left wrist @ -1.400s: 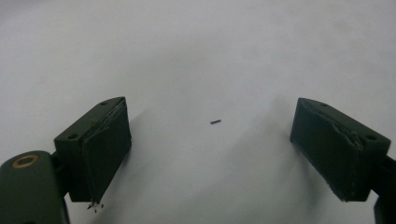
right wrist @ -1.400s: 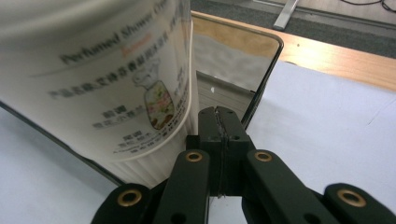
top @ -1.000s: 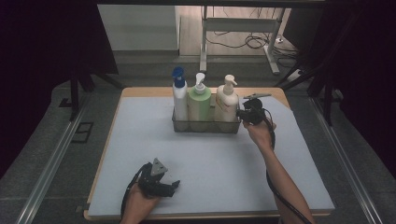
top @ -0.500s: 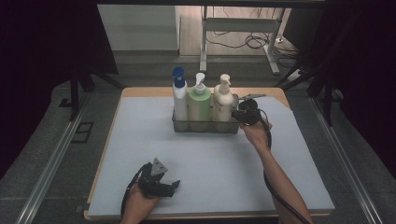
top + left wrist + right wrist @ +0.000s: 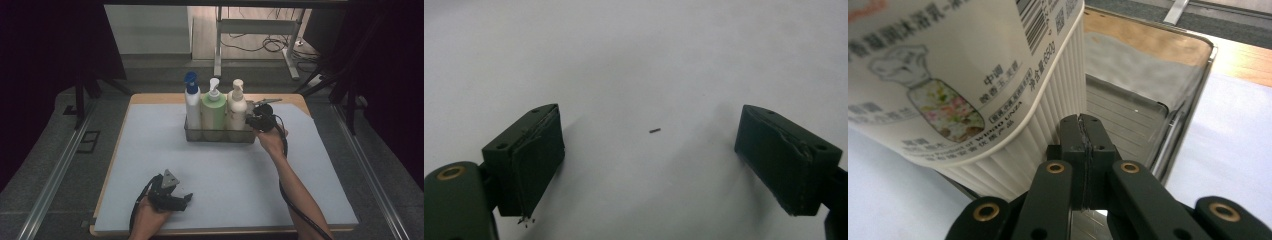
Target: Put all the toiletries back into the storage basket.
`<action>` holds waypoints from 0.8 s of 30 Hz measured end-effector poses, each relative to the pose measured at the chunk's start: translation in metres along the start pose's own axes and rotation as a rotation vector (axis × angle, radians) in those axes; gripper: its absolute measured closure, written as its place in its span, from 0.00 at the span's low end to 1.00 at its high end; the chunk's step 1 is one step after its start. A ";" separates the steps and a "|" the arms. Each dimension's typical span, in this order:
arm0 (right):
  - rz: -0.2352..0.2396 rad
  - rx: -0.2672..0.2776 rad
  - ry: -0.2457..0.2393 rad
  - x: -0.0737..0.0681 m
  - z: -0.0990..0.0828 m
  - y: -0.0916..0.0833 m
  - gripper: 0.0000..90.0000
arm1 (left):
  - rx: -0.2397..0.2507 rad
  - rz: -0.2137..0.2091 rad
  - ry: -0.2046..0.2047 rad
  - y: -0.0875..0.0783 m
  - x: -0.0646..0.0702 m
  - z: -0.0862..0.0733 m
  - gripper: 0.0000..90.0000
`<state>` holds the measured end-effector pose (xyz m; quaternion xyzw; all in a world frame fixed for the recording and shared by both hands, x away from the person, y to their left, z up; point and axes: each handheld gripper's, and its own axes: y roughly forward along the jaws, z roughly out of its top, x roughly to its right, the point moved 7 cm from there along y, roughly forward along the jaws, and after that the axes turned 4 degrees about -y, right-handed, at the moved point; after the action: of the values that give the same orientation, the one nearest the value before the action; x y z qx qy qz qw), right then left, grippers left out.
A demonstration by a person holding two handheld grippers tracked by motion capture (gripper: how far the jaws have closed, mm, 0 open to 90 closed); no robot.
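The left claw rests open on the tabletop. Farther right, three pump bottles stand in a wire basket; the right claw, closed on nothing, presses against the cream bottle, probably nudging it. Gripping it next calls for opening the jaws.

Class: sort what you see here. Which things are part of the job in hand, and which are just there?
In the job: right gripper, cream bottle, wire basket.
Just there: blue-capped bottle, green bottle, left gripper, open over the mat.
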<state>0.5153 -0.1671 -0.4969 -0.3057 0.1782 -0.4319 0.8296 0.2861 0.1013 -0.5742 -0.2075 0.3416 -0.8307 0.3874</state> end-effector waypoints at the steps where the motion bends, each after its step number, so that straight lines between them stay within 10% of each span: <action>1: 0.006 -0.001 -0.003 -0.001 0.000 0.000 0.99 | 0.000 0.000 0.000 0.000 0.000 0.000 0.14; 24: 0.029 -0.013 -0.001 -0.014 -0.001 0.006 0.99 | 0.000 0.000 0.000 0.000 0.000 0.000 0.14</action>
<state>0.5104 -0.1537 -0.5012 -0.3087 0.1848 -0.4186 0.8338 0.2861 0.1012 -0.5742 -0.2078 0.3416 -0.8307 0.3874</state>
